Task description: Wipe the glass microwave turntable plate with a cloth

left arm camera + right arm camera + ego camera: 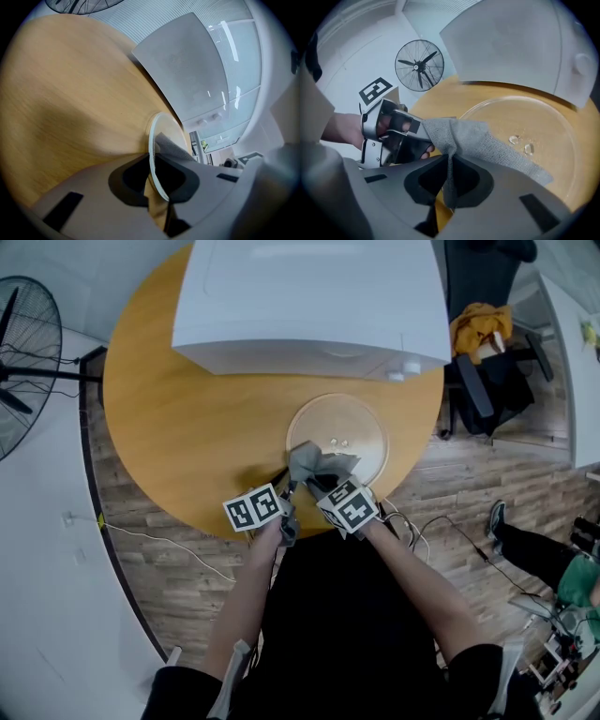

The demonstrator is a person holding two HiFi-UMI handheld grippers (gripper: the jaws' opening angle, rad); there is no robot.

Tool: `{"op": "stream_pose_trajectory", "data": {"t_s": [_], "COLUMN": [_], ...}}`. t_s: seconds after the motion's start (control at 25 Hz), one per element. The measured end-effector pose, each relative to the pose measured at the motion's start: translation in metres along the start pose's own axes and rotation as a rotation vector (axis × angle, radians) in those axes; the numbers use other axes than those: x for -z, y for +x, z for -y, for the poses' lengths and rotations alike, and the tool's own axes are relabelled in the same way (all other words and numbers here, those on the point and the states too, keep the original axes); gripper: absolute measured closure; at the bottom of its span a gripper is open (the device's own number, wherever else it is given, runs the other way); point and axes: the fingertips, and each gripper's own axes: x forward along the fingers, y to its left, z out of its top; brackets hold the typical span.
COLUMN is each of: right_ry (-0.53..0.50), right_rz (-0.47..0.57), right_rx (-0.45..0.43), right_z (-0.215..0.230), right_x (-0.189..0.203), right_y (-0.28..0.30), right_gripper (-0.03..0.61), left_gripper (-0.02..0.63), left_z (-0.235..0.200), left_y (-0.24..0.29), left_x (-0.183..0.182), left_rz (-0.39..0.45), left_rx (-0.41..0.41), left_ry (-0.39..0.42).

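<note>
At near edge of round wooden table (178, 427), plank floor (469, 488) below: clear round glass plate (349, 418) lies flat before white microwave (309, 296); left gripper (157, 177) clamps its rim, right gripper (449, 180) pinches grey cloth (314, 463) bunched over that rim.

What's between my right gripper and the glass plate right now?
The grey cloth: the right gripper pinches a fold, and the rest drapes over the near rim of the glass plate, clearest in the right gripper view.

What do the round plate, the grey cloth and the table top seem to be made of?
Table top: wood or wood-look laminate, satin; pale grain lines.
Round plate: probably clear glass, glossy; the grain shows through and water drops bead on it.
Grey cloth: matte fabric, perhaps microfibre; fine weave, soft folds.
</note>
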Motion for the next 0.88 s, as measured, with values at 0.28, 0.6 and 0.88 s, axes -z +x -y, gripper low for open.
{"op": "stream_pose_trajectory", "data": {"t_s": [0.28, 0.6, 0.88], "right_ry": [-0.084, -0.107, 0.009], "right_rz": [-0.065, -0.092, -0.055], "right_rx": [-0.008, -0.011, 0.005], "right_z": [0.008, 0.036, 0.074], "right_x": [0.034, 0.064, 0.071], "right_y": [-0.019, -0.049, -0.073], "right_gripper": [0.546, 0.548, 0.548], "left_gripper": [0.584, 0.584, 0.584], "left_z": [-0.001, -0.002, -0.002], "left_y": [0.0, 0.001, -0.001], "left_x": [0.0, 0.0, 0.001], "left_rz": [0.001, 0.002, 0.008], "left_rx": [-0.007, -0.008, -0.024], "left_ry": [0.001, 0.002, 0.011]}}
